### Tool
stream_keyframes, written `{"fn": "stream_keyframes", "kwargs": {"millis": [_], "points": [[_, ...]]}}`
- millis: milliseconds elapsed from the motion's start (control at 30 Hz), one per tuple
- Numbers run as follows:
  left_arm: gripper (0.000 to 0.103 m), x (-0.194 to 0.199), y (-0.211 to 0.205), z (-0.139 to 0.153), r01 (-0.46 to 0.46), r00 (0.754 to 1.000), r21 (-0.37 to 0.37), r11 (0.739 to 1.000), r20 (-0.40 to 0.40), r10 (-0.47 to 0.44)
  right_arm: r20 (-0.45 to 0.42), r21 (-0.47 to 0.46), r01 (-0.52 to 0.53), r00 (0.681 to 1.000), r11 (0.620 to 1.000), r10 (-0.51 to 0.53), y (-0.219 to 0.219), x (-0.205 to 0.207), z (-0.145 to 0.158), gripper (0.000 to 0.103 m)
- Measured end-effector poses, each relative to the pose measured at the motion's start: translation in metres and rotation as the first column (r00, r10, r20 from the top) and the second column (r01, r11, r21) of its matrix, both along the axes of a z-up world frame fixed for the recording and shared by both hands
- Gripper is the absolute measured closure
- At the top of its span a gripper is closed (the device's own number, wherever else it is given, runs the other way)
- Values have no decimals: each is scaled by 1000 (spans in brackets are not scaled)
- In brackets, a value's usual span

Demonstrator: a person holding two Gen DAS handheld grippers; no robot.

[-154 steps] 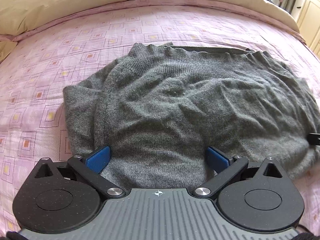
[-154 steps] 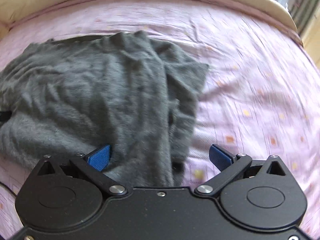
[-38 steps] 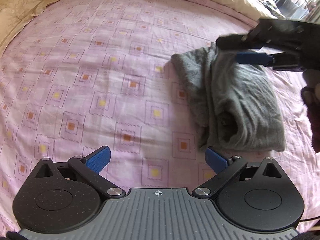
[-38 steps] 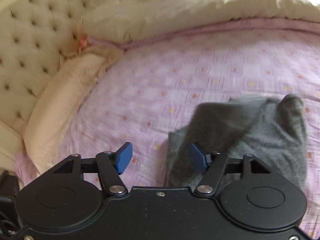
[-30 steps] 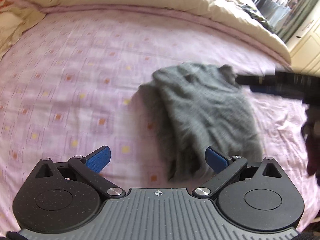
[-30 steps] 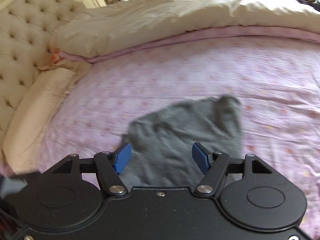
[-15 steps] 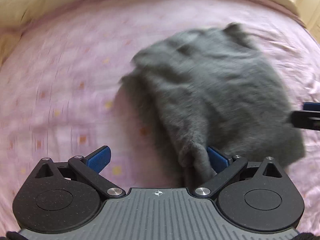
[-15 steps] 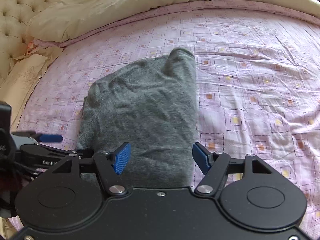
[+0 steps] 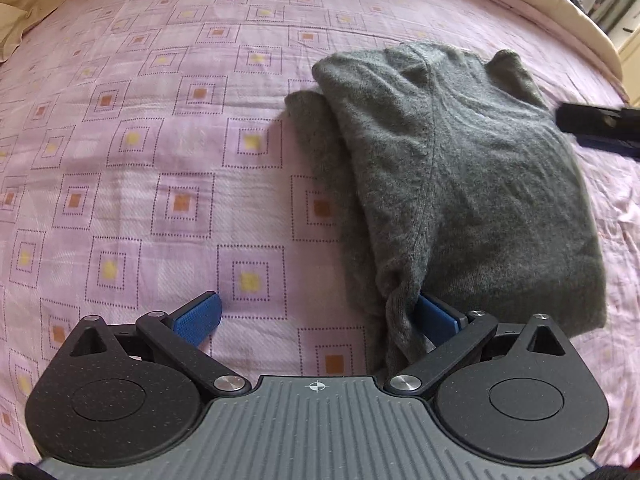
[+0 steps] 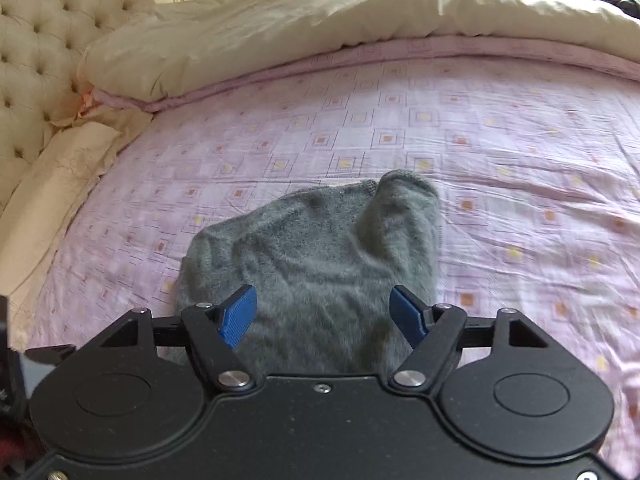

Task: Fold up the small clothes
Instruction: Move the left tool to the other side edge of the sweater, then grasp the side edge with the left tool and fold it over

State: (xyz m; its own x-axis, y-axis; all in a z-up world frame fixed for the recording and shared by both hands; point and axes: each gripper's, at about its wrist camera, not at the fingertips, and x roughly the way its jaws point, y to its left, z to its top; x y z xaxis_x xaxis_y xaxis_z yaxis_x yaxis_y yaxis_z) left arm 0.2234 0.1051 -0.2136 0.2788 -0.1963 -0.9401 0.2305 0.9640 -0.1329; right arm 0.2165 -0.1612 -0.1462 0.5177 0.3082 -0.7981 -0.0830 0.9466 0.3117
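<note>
A grey knit sweater [image 9: 460, 184] lies folded into a compact rectangle on the pink patterned sheet [image 9: 160, 160]. My left gripper [image 9: 318, 316] is open at the sweater's near left corner. A ridge of knit rests against the inside of its right blue pad [image 9: 440, 318], and nothing is clamped. In the right wrist view the same sweater [image 10: 320, 256] lies flat, one rounded bump at its far right corner. My right gripper [image 10: 323, 316] hovers open over its near edge. Its dark tip [image 9: 600, 124] also shows at the sweater's right side in the left wrist view.
A cream duvet [image 10: 280, 28] is bunched along the far side of the bed. A tufted headboard [image 10: 36, 40] and a pillow [image 10: 52, 184] sit at the left. Bare sheet stretches left of the sweater [image 9: 120, 220] and to its right [image 10: 540, 200].
The sweater, spread wide five seconds ago, is now folded small. In the last second my left gripper came down to its near corner, and my right gripper drew back a little.
</note>
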Motion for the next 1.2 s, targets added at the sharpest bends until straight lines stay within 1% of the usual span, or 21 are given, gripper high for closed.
{"fn": "stream_keyframes", "kwargs": {"millis": [67, 200, 300, 400, 467, 533, 567, 633, 733, 833, 967, 1033, 1067, 1100, 1133, 1167, 1200], "points": [[0, -3, 1, 0, -2, 1000, 4, 1000, 0, 2, -34, 6, -13, 999, 1000, 13, 2, 18, -14, 27], [0, -4, 1, 0, -14, 1000, 6, 1000, -4, 14, -92, -30, -38, 995, 999, 35, 8, 50, -39, 26], [0, -2, 0, 0, -18, 1000, 9, 1000, -9, 19, -89, -33, -47, 995, 998, 44, 9, 66, -46, 21], [0, -4, -1, 1, -22, 1000, 6, 1000, -13, 22, -60, -28, -37, 998, 999, 35, 6, 71, -38, 21], [0, -3, 1, 3, -23, 999, -10, 1000, -25, 22, -8, 0, -11, 1000, 1000, 11, -1, 63, -25, 20], [0, -2, 5, 9, -31, 999, -50, 998, -36, 30, 36, 46, 23, 999, 999, -25, -13, 49, -13, 17], [0, -1, 8, 13, -38, 999, -73, 997, -39, 35, 51, 66, 42, 998, 997, -45, -20, 41, -7, 11], [0, 1, 14, 24, -58, 998, -119, 991, -35, 54, 66, 96, 71, 995, 993, -77, -34, 21, -1, 10], [0, 11, 23, 41, -101, 995, -193, 976, -25, 98, 42, 99, 107, 993, 989, -111, -51, -9, -3, 10], [0, 30, 28, 46, -139, 990, -256, 956, -35, 135, -7, 85, 137, 991, 987, -137, -64, -35, -10, 10], [2, 57, 21, 39, -139, 990, -319, 937, -41, 133, -40, 89, 183, 983, 979, -180, -73, -65, -14, 10], [3, 68, 13, 33, -135, 991, -346, 928, -48, 126, -41, 91, 180, 983, 980, -176, -68, -78, -13, 10], [4, 72, 10, 31, -129, 992, -353, 927, -43, 122, -32, 83, 162, 987, 983, -160, -62, -84, -11, 10], [17, 76, 7, 29, -122, 992, -349, 929, -38, 116, -19, 75, 136, 991, 988, -135, -55, -89, -8, 10], [24, 79, 3, 27, -111, 994, -343, 933, -33, 107, -7, 71, 105, 995, 992, -104, -48, -94, -6, 10], [29, 82, -1, 25, -102, 995, -341, 935, -29, 98, 3, 67, 73, 997, 995, -73, -39, -96, -4, 10], [29, 85, -3, 24, -97, 995, -345, 934, -30, 92, 11, 63, 48, 999, 997, -48, -31, -100, -3, 10]]}}
